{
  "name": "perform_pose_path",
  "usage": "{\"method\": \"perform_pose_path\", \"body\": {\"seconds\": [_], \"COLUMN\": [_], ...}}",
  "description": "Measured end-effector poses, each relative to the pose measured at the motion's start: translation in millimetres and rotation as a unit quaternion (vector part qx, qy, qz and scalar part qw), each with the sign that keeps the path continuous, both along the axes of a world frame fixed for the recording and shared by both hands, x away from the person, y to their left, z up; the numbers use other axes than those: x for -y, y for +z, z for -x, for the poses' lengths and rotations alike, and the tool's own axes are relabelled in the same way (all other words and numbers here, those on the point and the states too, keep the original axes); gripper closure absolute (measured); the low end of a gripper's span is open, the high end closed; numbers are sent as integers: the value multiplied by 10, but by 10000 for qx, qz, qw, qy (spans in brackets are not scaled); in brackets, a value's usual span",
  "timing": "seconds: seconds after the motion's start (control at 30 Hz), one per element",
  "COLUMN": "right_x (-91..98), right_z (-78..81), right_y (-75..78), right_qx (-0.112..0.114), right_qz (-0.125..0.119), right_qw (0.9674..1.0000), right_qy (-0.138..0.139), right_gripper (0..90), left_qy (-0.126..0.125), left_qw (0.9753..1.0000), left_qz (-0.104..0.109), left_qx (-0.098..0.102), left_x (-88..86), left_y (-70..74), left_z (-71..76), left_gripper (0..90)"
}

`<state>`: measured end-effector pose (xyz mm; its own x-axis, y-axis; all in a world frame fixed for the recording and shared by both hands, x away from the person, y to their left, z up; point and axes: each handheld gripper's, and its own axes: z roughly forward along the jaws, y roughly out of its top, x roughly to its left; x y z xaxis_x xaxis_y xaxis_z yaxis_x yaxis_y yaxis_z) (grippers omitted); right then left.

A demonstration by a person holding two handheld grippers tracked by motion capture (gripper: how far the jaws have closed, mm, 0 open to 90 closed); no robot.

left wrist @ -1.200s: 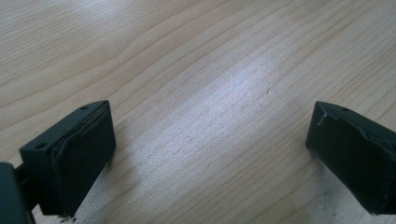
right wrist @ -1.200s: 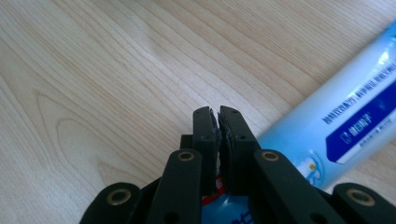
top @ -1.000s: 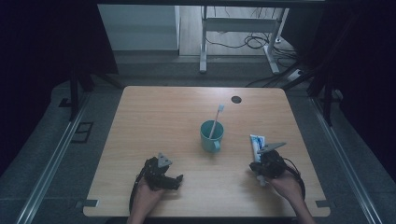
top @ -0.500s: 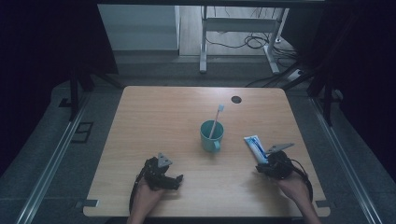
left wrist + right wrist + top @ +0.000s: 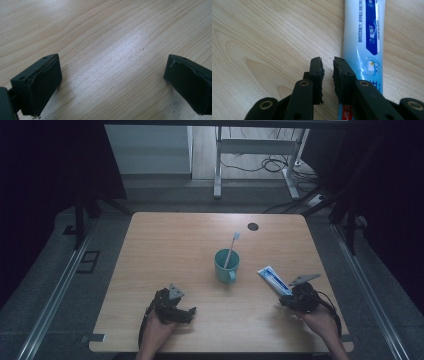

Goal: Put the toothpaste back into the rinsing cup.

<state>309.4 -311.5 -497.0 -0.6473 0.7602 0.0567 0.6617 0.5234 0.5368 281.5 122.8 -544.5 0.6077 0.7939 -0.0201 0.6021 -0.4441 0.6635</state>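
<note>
Right gripper view puts the toothpaste tube (image 5: 364,42) flat on the table (image 5: 267,37), running lengthwise away from the camera, just beside the outer face of one jaw. The right gripper (image 5: 327,62) has a narrow slit between its pads and nothing in it; the jaws have just been opening a little, and the tube lies outside them, not between them. So the step in hand looks like a pick-up that has not yet got its grip.

To do it well, I would open the jaws much wider first, since the present gap is far too thin for the tube's width. Then shift the gripper sideways toward the tube until the tube's long axis sits between the pads, and lower until both pads straddle its edges. Closing across the width, near the stiffer end, should hold better than pinching the soft middle, which may squash or slip. The near jaw must not ride up on the tube's edge, or it will push the tube away across the smooth wood.

From the high view, the tube (image 5: 274,280) lies at the table's right, touching or just ahead of the right gripper (image 5: 292,295), with the cup (image 5: 226,265) and its toothbrush (image 5: 232,247) nearby to the left. The left gripper (image 5: 187,314) rests on the table near the front edge, its jaws wide apart and empty.
</note>
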Motion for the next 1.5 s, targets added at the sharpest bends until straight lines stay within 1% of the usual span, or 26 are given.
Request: {"method": "perform_pose_path", "body": {"seconds": [0.17, 0.23, 0.33, 0.5, 0.67, 0.77, 1.0, 1.07, 1.27, 1.5], "right_x": [-48, -59, -60, -43, -18, -14, -61, -82, -141, -220], "right_z": [11, 1, -32, -113, -222, -291, -437, -479, -598, -725], "right_y": [120, 174, 239, 295, 291, 274, 220, 195, 140, 83], "right_qx": [89, 123, 98, -30, -180, -285, -568, -665, -908, -1208], "right_qz": [0, 47, 120, 297, 471, 627, 980, 1080, 1307, 1494], "right_qw": [9999, 9999, 9998, 9996, 9987, 9976, 9935, 9919, 9871, 9812], "right_qy": [75, 101, 106, -1, -62, -103, -109, -118, -150, -172], "right_gripper": [696, 661, 605, 502, 445, 413, 368, 358, 355, 365], "left_qy": [9, 12, 15, 12, 7, 11, 11, 10, 12, 14], "left_qw": [10000, 10000, 10000, 10000, 10000, 10000, 10000, 10000, 10000, 10000], "left_qz": [11, 11, 10, 6, 2, 1, 3, 7, 4, 9], "left_qx": [-5, -7, -11, -13, -19, -17, -17, -19, -16, -15], "left_x": [1, 2, 2, 1, 0, 1, 1, 1, 1, 2], "left_y": [0, 0, 0, 1, 2, 1, 1, 1, 1, 1], "left_z": [1, 1, 2, 2, 2, 2, 2, 2, 2, 2], "left_gripper": [14, 15, 15, 15, 15, 15, 15, 15, 15, 15]}}
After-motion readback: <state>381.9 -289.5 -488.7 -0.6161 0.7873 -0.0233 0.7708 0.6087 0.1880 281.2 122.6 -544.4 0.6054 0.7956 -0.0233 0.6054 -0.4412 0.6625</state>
